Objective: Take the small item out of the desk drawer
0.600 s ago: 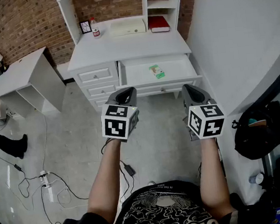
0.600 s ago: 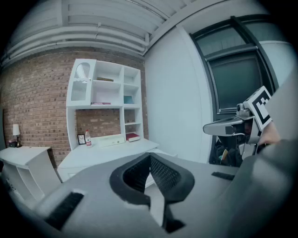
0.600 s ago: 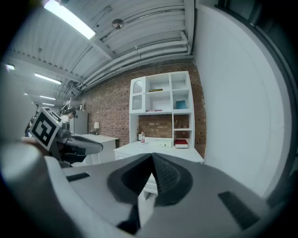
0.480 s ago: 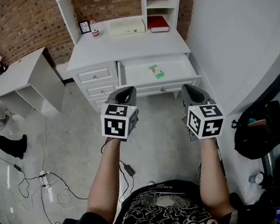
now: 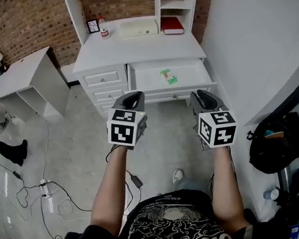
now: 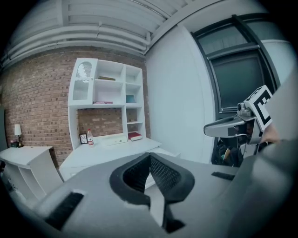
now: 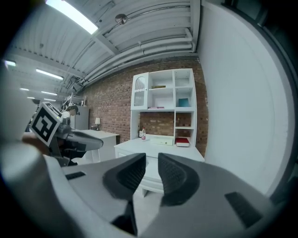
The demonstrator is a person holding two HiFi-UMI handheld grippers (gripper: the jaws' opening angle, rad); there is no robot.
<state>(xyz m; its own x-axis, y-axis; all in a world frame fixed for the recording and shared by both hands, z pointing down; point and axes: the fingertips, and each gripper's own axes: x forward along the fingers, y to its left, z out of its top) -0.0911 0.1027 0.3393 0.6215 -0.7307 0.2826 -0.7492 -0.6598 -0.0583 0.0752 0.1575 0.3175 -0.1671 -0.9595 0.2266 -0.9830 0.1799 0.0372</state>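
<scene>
while both grippers hang in the air in front of the white desk (image 5: 135, 50), the small item (image 5: 168, 76), a green and white packet, lies about the middle of the open drawer (image 5: 148, 84), well apart from either gripper. the drawer is pulled out from under the right part of the desk top, beside a column of closed drawers (image 5: 104, 79) on the left.

the left gripper (image 5: 134, 96) points toward the desk, tipped a little below level. its own view shows the jaws brought together, tips touching, with nothing between them. the right gripper (image 5: 202, 93) points the same way, its jaws a narrow gap apart (the desk front shows through the slit) and nothing between them either. each gripper is carried on a bare forearm, with its marker cube toward the person.

at the back of the desk top stand a small bottle (image 5: 104, 29), a flat white box (image 5: 138, 28) and a red book (image 5: 171, 25). a second white table (image 5: 22, 77) stands off to the left, and cables (image 5: 45, 191) trail over the pale floor. a black bag (image 5: 274, 144) sits by the wall on the right.
</scene>
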